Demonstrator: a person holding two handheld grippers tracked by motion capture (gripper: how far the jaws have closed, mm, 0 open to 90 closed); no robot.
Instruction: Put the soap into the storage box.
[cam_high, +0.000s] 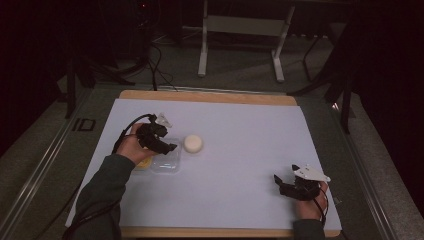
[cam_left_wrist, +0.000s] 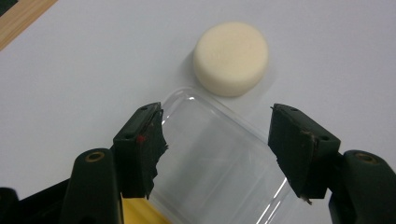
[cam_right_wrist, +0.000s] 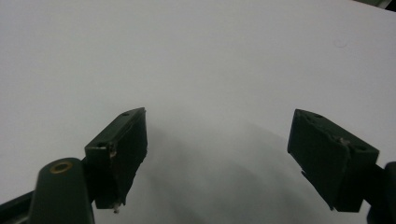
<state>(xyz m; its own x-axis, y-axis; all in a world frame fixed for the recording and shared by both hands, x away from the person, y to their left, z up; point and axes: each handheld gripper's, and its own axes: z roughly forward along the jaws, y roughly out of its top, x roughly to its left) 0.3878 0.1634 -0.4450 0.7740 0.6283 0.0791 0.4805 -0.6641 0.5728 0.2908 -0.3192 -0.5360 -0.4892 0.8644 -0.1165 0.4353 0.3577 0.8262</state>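
Hovering left gripper (cam_left_wrist: 215, 144), fingers (cam_left_wrist: 140, 151) apart over clear container (cam_left_wrist: 219, 168); sponge (cam_left_wrist: 231, 58) beyond

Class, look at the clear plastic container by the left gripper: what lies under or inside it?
Through the clear plastic container only white table cover shows; it looks empty. A yellow thing lies at its near edge, mostly covered by the left gripper, so what it is cannot be told.

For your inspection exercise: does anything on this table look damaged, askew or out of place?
The left gripper looks worn: the black padding on one of its fingers is torn and ragged at the edge. The clear plastic rectangular container lies at an angle below it, beside the cream round foam puck. Nothing is spilled.
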